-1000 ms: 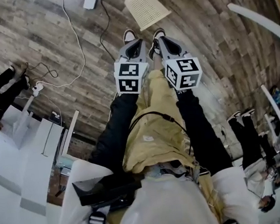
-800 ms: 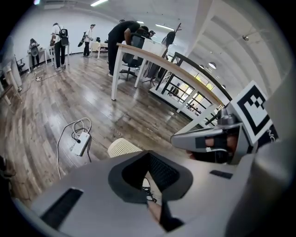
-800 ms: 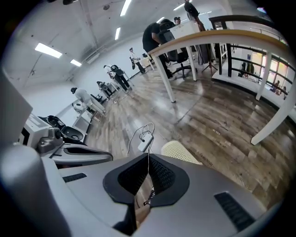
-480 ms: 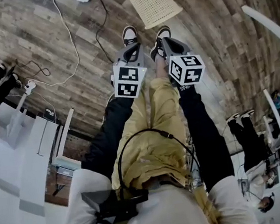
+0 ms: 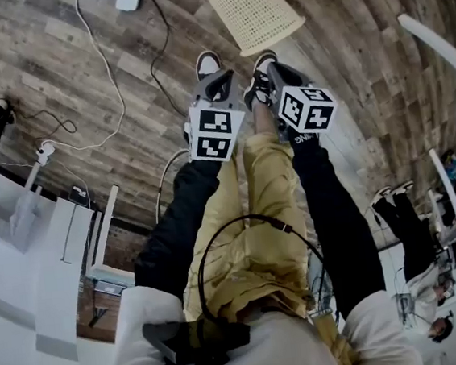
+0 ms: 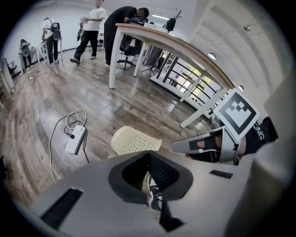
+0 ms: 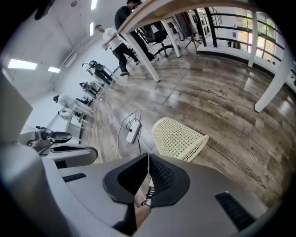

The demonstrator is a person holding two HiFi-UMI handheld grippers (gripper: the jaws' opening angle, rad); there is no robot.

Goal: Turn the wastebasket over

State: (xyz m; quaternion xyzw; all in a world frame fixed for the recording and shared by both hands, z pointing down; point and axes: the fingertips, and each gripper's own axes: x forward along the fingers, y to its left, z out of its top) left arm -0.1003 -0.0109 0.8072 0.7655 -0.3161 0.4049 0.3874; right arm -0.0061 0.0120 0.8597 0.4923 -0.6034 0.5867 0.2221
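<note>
**Approach to the wastebasket, both tongs closed**

The onlooker sees the person standing over a plank floor (image 5: 76,48), a pair of tongs in each hand, both angled steeply downward. The left tongs (image 6: 148,154) have their ribbed pads closed tip to tip with nothing between them; only a shoe (image 5: 209,60) shows through the gap below. The right tongs (image 7: 148,157) are likewise closed and empty.

The wastebasket (image 5: 254,9), a cream lattice bin, rests on the floor at 12 o'clock from the shoes, near them but not touching. It is well clear of both pairs of tongs. From the right gripper view it appears to lie on its side, with the wider rimmed end toward 4 o'clock. A power strip (image 6: 75,139) with its coiled cable lies on the floor at about 10 o'clock from the bin.

The step in hand is judged to be the reach toward the bin, with no contact made yet. To do it well:

- Open both tongs before they arrive.
- Bring them to opposite sides of the bin. The stiff rim suits one pair, and the narrow base end suits the other.
- Bite on the rim band, since the open lattice is probably light and springy and may flex or slip.
- Lift slightly before rotating, so the edge does not drag on the planks.
- Keep the swing away from the cable.
</note>
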